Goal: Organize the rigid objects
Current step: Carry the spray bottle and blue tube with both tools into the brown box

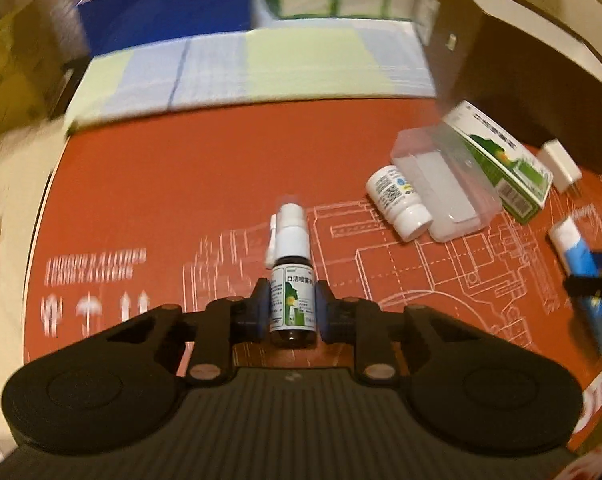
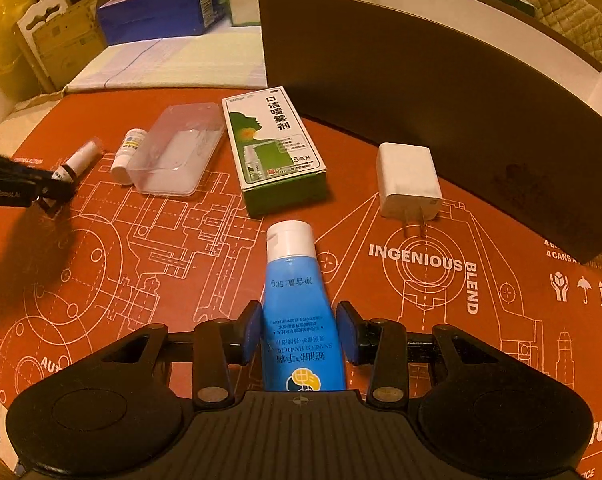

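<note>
Surface: tabletop carried an orange-red mat printed with white technical line drawings and the words "INGENIOUS BLEND".
Left tongs: clamped on a small brown spray bottle with a white nozzle, its label green and white, held over the mat.
Right tongs: clamped on a blue tube with a white cap, cap pointing away from the camera.
Loose items on mat: a green and white carton, a clear plastic case just beside it, a small white pill bottle touching the case, and a white plug charger lying near the box.
Box: a large dark brown box with a white inside stood open at the mat's far right.
Room: beyond the mat lay a pale checked cloth, a blue carton and cardboard boxes; warm, dim light.
</note>
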A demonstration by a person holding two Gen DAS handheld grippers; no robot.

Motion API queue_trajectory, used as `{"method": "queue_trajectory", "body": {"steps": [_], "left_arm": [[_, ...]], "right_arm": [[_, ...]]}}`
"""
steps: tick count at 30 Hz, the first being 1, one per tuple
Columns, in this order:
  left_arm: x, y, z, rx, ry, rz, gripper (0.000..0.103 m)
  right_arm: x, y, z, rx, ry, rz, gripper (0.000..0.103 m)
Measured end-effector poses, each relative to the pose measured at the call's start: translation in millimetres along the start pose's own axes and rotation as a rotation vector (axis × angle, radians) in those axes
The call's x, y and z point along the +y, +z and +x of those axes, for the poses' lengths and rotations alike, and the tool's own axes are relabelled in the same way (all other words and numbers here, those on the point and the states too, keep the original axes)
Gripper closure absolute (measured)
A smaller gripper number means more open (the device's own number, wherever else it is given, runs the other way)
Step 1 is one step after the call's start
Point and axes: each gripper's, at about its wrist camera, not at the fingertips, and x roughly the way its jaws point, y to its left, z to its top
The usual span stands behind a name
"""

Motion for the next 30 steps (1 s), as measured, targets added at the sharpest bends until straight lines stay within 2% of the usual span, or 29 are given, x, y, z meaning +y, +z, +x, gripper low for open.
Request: {"method": "queue_trajectory", "body": {"steps": [3, 5, 14, 16, 17, 22, 30], "left_arm": [[0, -8, -6, 0.015, -0.007, -0.086, 0.083], [-2, -12, -9, 0.023, -0.023, -0.108, 0.083], [-7, -3, -2, 0.021, -0.002, -0.078, 0.079], [-9, -2, -1, 0.021, 0.008, -0.072, 0.079], [-10, -2, -1, 0.020, 0.015, -0.071, 0.083], [-14, -6, -3, 0.013, 0.031, -0.072, 0.084], [-23, -14, -22, -0.006, 0.034, -0.101, 0.084]], "right_arm": [[-1, 1, 0, 0.002, 0.003, 0.006, 0.066], [-1, 1, 0, 0.002, 0.003, 0.008, 0.066], [4, 2, 2, -0.001, -0.021, -0.006, 0.065], [4, 2, 2, -0.006, -0.024, -0.007, 0.065], [5, 2, 2, -0.008, -0.026, -0.011, 0.065], [7, 3, 3, -0.013, -0.020, -0.042, 0.068], [-1, 6, -3, -0.003, 0.066, -0.057, 0.070]]}}
